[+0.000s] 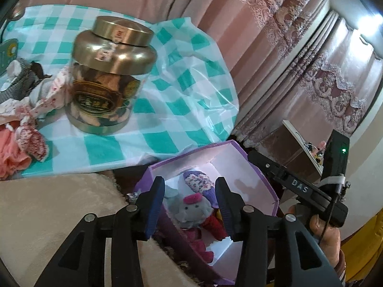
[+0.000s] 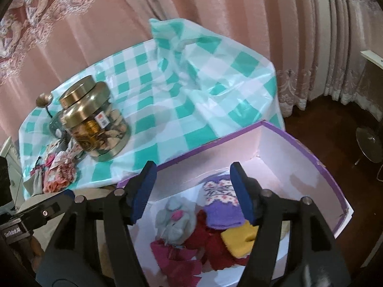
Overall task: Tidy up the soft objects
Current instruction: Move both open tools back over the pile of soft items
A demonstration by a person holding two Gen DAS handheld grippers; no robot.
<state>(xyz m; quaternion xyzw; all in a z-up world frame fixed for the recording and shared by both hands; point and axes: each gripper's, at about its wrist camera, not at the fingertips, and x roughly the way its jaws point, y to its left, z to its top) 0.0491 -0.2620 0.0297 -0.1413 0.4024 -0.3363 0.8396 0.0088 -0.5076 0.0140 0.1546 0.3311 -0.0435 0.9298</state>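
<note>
Clothes heap (image 1: 21, 124): lay at the far left of the checked cloth (image 1: 186, 91), just beside the jar; floral, pink and grey pieces, all tangled.
Jar (image 1: 107, 76): stood upright on the cloth, gold lid on; I saw small stickers on the lid and a dark gold-edged label on the front, but I could not read either.
My left tongs (image 1: 190, 205): released, blue pads apart over the near left of the box, nothing between them.
Box (image 2: 308, 153): purple outside, white inside, open, near me and to the right of the cloth.
Plush toy (image 2: 176, 220): grey, pink nose, red and magenta clothes; it lay in the box.
Knit item (image 2: 221, 203): purple with a white pattern, in the box just right of the toy, touching it.
Yellow piece (image 2: 237, 241): in the box, near right.
My right tongs (image 2: 191, 191): released, pads wide over the box, gripping nothing.
Writing: "DAS" on the body of my right tongs, as seen from the left wrist.
</note>
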